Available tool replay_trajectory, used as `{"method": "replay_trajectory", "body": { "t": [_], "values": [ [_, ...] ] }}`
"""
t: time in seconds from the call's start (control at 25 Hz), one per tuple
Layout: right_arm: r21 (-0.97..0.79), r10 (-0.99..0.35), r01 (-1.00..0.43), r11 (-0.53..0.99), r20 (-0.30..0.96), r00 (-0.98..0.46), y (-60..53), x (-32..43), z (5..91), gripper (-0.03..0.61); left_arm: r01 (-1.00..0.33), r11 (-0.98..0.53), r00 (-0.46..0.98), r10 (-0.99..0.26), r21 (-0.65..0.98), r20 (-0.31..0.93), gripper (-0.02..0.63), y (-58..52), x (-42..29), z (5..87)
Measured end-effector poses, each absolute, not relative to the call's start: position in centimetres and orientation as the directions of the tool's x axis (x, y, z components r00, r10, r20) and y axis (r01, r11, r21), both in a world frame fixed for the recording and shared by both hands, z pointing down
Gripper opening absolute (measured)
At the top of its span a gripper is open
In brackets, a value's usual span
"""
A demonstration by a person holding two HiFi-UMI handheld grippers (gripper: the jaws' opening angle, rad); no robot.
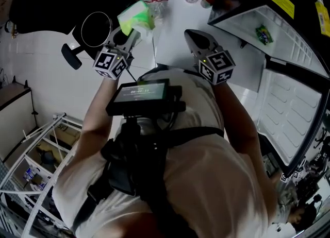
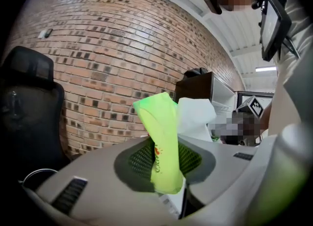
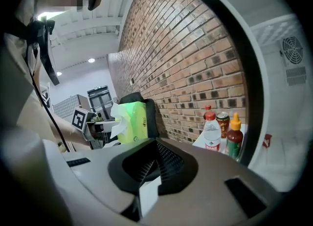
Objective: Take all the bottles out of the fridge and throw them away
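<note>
Head view shows the big white fridge standing open on the right, with a white surface in front of both grippers. The left gripper pinches a soft green tissue pack between its jaws, and white paper sticks out of the pack's top. The right gripper has its jaws closed with nothing in them; the water bottle, the red sauce bottle and a can stand ahead of it, off to its right and well apart.
</note>
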State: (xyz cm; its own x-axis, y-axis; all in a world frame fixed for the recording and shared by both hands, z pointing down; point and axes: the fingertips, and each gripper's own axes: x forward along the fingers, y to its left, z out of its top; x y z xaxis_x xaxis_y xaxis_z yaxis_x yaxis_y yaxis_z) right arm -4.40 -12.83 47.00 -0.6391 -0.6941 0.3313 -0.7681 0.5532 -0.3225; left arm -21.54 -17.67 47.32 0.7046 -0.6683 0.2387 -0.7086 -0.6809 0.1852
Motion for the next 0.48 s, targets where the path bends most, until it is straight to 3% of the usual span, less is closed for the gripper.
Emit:
{"method": "replay_trajectory", "body": {
  "t": [0.48],
  "values": [
    [-0.316,-0.653,-0.749,0.582,0.368,-0.662,-15.8,-11.3,47.3,-0.009,-0.803,-0.557,0.596,-0.743,0.213,0.304,0.1,-19.9,-33.0,50.4]
  ]
}}
